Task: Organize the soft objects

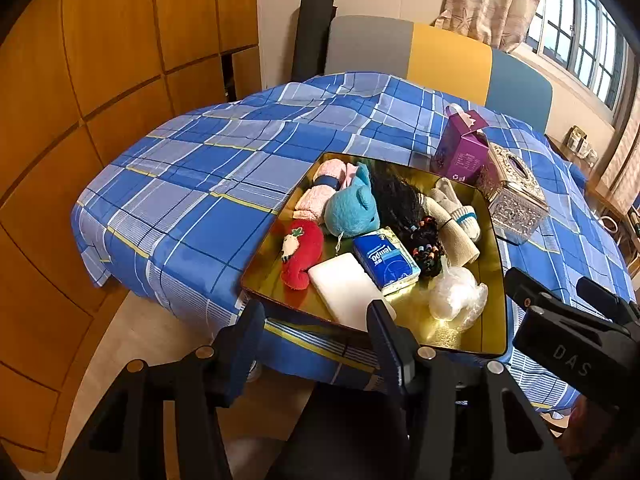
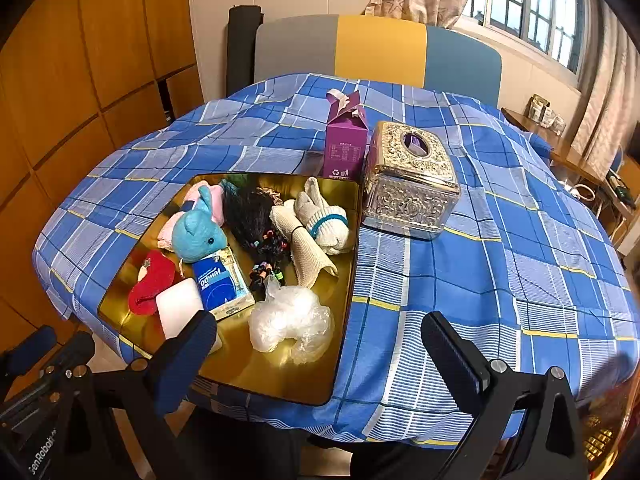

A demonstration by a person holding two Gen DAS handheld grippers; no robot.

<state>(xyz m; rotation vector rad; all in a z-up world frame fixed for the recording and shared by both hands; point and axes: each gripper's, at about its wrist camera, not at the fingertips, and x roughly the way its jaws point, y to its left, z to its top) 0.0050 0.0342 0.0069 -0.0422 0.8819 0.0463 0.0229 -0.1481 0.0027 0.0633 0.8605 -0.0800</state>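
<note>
A gold tray [image 1: 490, 320] [image 2: 280, 376] on the blue plaid table holds soft things: a blue plush toy [image 1: 352, 210] [image 2: 198, 232], a red plush [image 1: 300, 252] [image 2: 152, 284], pink cloth [image 1: 324, 192], a black wig [image 1: 396, 200] [image 2: 250, 212], white socks [image 1: 456, 208] [image 2: 324, 216], a white sponge [image 1: 344, 290] [image 2: 178, 308], a blue tissue pack [image 1: 386, 260] [image 2: 220, 284] and a crumpled plastic bag [image 1: 456, 294] [image 2: 290, 320]. My left gripper [image 1: 316, 328] is open and empty at the tray's near edge. My right gripper [image 2: 320, 344] is open and empty above the tray's near right corner.
A purple carton [image 1: 460, 148] [image 2: 346, 136] and a silver tissue box [image 1: 514, 192] [image 2: 412, 180] stand beside the tray's far right. A chair back [image 2: 376, 48] is behind the table. Wooden cabinets [image 1: 80, 80] stand at the left.
</note>
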